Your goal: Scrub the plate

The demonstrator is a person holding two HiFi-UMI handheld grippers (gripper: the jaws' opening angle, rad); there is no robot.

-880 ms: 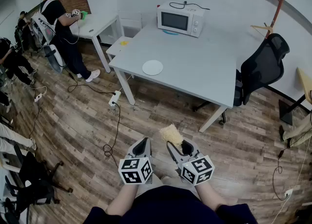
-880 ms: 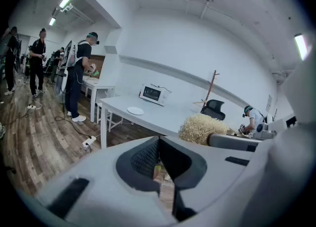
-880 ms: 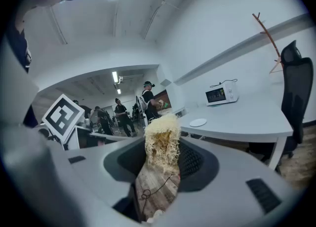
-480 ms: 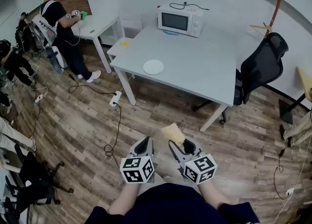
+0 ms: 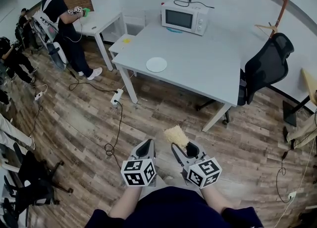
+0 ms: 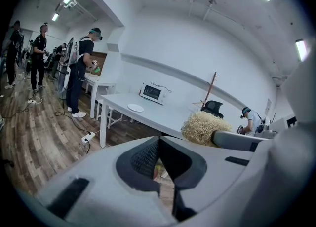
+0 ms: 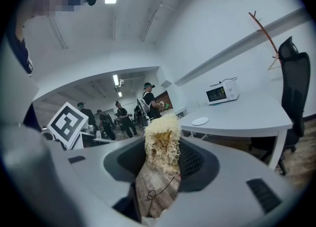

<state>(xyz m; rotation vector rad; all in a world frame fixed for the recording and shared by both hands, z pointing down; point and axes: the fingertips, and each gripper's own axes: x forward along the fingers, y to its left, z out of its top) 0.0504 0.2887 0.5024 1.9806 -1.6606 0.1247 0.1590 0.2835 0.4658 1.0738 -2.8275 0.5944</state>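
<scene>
A small white plate [image 5: 156,64] lies near the front left corner of the grey table [image 5: 208,68], far ahead of both grippers. It shows small too in the left gripper view, plate [image 6: 135,107], and in the right gripper view, plate [image 7: 200,121]. My right gripper [image 5: 179,147] is shut on a pale yellow straw-like scrubber [image 5: 175,136], whose tuft sticks out past the jaws as scrubber [image 7: 161,139]. My left gripper [image 5: 145,147] is shut with nothing in it, held low over the wooden floor beside the right one.
A white microwave [image 5: 184,18] stands at the table's far end. A black office chair [image 5: 267,66] sits at its right. A power strip and cables [image 5: 117,97] lie on the floor by the table leg. A person [image 5: 64,24] works at another table at left.
The view has shifted slightly; the table and plate sit a little nearer and to the right. Both grippers keep the same places and grips.
</scene>
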